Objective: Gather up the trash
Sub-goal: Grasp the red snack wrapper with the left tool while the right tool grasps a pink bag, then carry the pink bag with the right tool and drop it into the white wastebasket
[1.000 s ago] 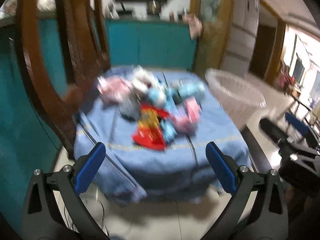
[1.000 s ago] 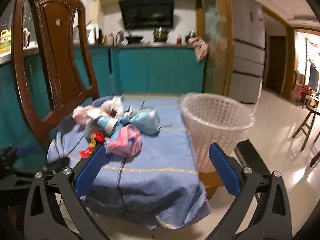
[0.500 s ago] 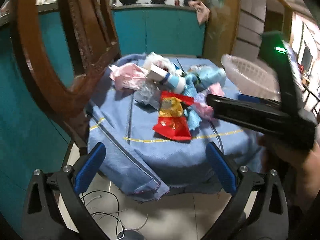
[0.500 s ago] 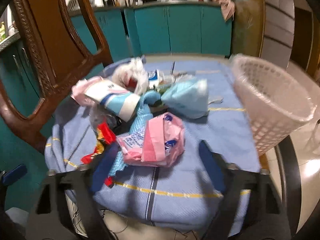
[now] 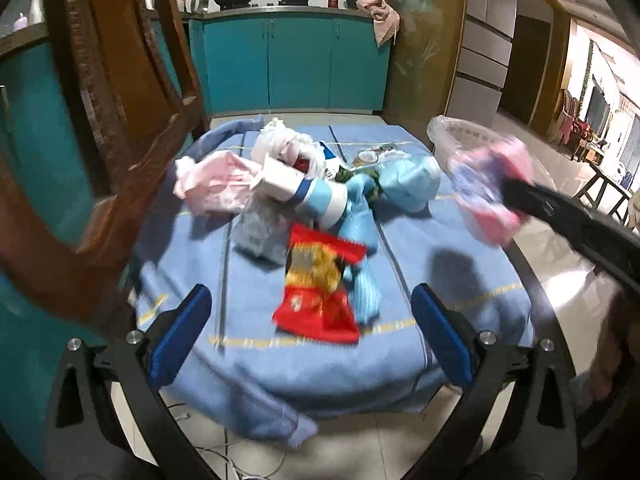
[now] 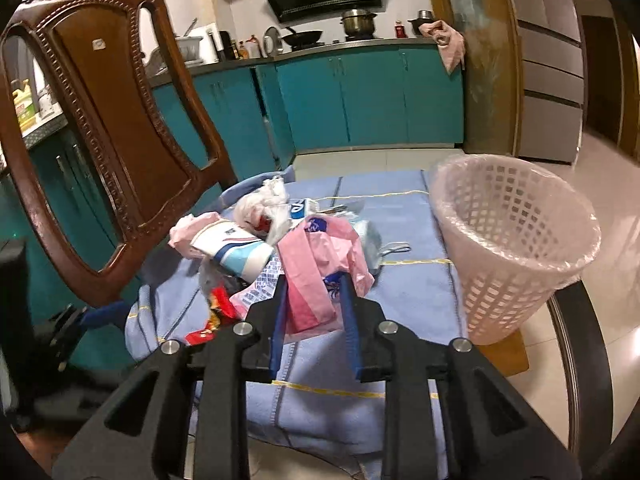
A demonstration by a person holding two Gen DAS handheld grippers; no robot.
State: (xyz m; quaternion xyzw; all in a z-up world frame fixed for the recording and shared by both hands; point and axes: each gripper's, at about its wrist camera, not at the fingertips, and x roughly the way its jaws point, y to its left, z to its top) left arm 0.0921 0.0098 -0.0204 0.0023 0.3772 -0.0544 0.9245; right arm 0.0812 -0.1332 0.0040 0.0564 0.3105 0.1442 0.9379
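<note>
The right gripper had just been closing and its fingers clenched the pink bag, lifted off the blue-clothed surface, with the basket at its two o'clock. The left gripper hung spread and empty over the red wrapper.

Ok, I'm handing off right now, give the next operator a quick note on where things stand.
Right gripper: fingers have just been closing, now shut on the pink bag, lifted off the pile.
Left gripper: open, empty, facing the red snack wrapper.
Lined basket: at the table's right edge; no trash visible inside.
Left: drop the pink bag in, then the wrapper, paper cup and the remaining bags.
</note>
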